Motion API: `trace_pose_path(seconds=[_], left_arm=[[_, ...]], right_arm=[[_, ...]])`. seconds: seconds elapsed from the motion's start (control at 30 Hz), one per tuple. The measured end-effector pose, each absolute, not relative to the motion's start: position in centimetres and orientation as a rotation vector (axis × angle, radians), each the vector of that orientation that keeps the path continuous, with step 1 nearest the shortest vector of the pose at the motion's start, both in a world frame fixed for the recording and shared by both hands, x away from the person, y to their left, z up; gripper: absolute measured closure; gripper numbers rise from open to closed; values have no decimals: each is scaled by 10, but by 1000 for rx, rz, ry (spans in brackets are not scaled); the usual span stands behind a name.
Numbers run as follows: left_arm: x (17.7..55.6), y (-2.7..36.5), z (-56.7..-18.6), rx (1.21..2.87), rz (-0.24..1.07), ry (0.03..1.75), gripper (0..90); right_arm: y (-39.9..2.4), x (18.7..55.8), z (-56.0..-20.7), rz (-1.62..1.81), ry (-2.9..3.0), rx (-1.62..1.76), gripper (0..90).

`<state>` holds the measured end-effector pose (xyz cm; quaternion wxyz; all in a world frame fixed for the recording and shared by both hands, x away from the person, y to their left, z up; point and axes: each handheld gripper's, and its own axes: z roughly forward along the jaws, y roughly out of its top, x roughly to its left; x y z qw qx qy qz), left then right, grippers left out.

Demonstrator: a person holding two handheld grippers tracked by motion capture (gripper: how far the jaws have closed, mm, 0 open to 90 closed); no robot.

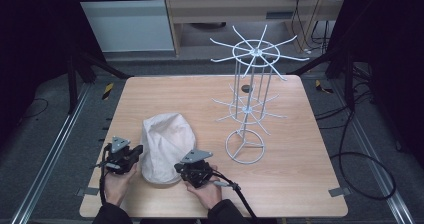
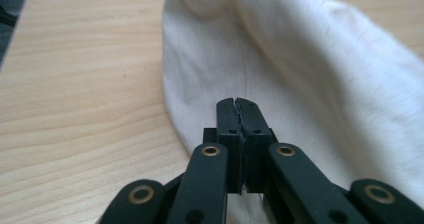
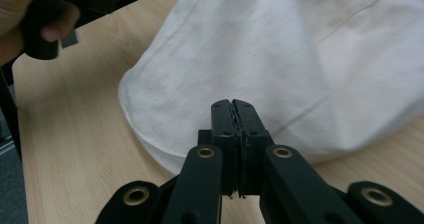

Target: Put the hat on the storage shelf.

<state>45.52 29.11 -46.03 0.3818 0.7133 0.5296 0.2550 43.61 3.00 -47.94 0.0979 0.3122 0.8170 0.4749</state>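
Both tools have their jaws pressed fully together, gripping nothing. The left tool (image 2: pixel 236 102) and right tool (image 3: pixel 233 104) point at the white cloth hat (image 1: pixel 165 146) lying between them.

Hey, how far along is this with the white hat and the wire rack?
Nothing looks done: the white hat lies flat on the table and the wire rack stands bare. In hand: the left gripper and right gripper flank the hat, jaws shut, not visibly holding fabric. Gripping and lifting probably remain.
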Motion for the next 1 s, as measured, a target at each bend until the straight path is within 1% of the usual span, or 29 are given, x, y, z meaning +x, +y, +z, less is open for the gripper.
trace_pose_path(seconds=[0.03,0.17,0.2,0.27,0.37,0.4,0.43,0.53,0.63,0.7,0.77,0.83,0.87,0.9,0.93,0.97,1.0], left_arm=[[452,293,-452,1794,650,1343,862],[444,293,-431,1752,655,1309,803],[444,293,-431,1752,655,1309,775],[440,290,-418,1742,636,1282,729],[436,282,-407,1756,653,1252,661],[436,282,-407,1756,653,1252,638],[435,276,-401,1771,647,1243,606],[435,267,-393,1794,668,1230,560],[438,262,-389,1803,661,1228,512],[439,260,-388,1809,661,1230,500],[442,258,-388,1824,653,1236,475],[444,257,-389,1832,650,1248,471],[444,257,-389,1832,650,1248,466],[446,257,-391,1841,641,1268,464],[446,257,-391,1841,641,1268,463],[449,256,-393,1848,641,1285,466],[450,255,-394,1849,642,1294,467]], right_arm=[[18,437,-473,1391,2395,937,858],[-10,436,-464,1343,2368,946,817],[-20,435,-461,1326,2356,957,803],[-34,434,-458,1308,2337,967,784],[-56,435,-451,1292,2296,1012,752],[-56,435,-451,1292,2296,1012,752],[-70,433,-448,1274,2266,1028,722],[-88,430,-446,1268,2235,1046,686],[-107,425,-446,1248,2193,1072,642],[-113,423,-446,1245,2178,1082,634],[-134,421,-445,1237,2132,1114,593],[-145,421,-445,1226,2110,1124,565],[-145,421,-445,1226,2110,1124,565],[-159,420,-444,1218,2077,1147,528],[-159,420,-444,1218,2077,1147,528],[-173,421,-445,1202,2055,1167,502],[-177,421,-446,1199,2048,1180,495]])
